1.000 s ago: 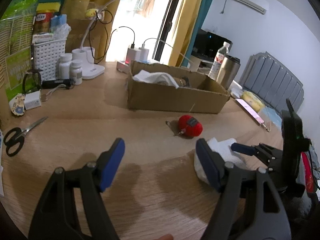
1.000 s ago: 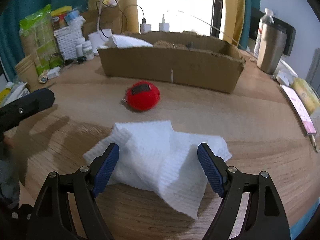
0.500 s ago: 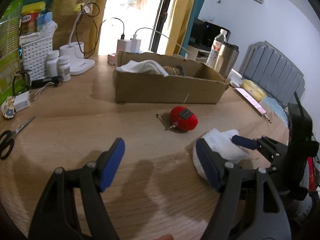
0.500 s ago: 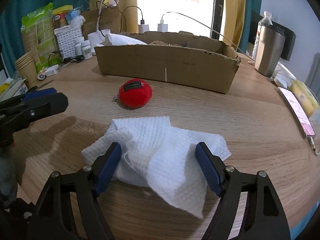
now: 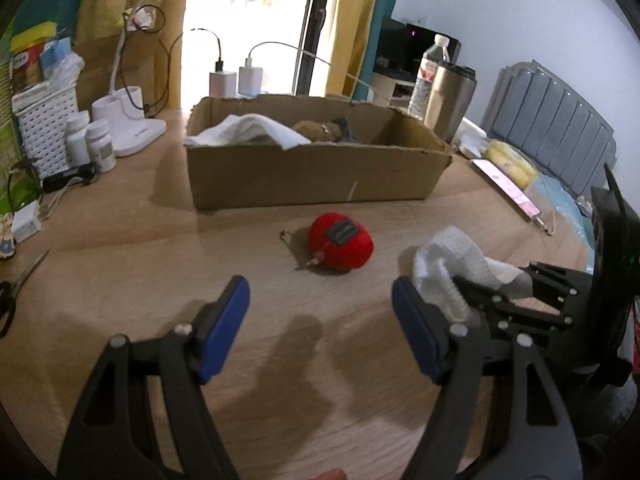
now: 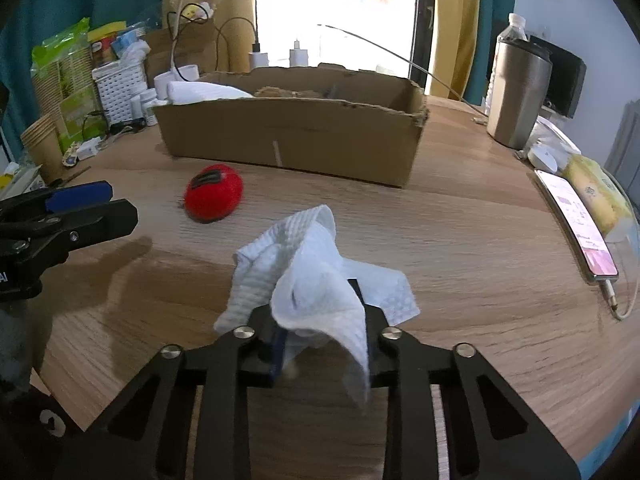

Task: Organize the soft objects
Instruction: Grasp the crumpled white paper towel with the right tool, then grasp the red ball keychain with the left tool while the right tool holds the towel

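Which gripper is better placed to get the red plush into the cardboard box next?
Left: the left gripper is open and faces the red plush; the right gripper is shut on the white cloth.

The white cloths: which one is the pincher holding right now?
The crumpled white cloth near the red plush ball, pinched in the right gripper. The other, a folded white towel, lies in the cardboard box, untouched.

The cloth (image 6: 308,276) is white with a waffle weave, the pouch (image 6: 214,192) red, the box (image 6: 288,144) brown, the pads (image 5: 224,332) blue.
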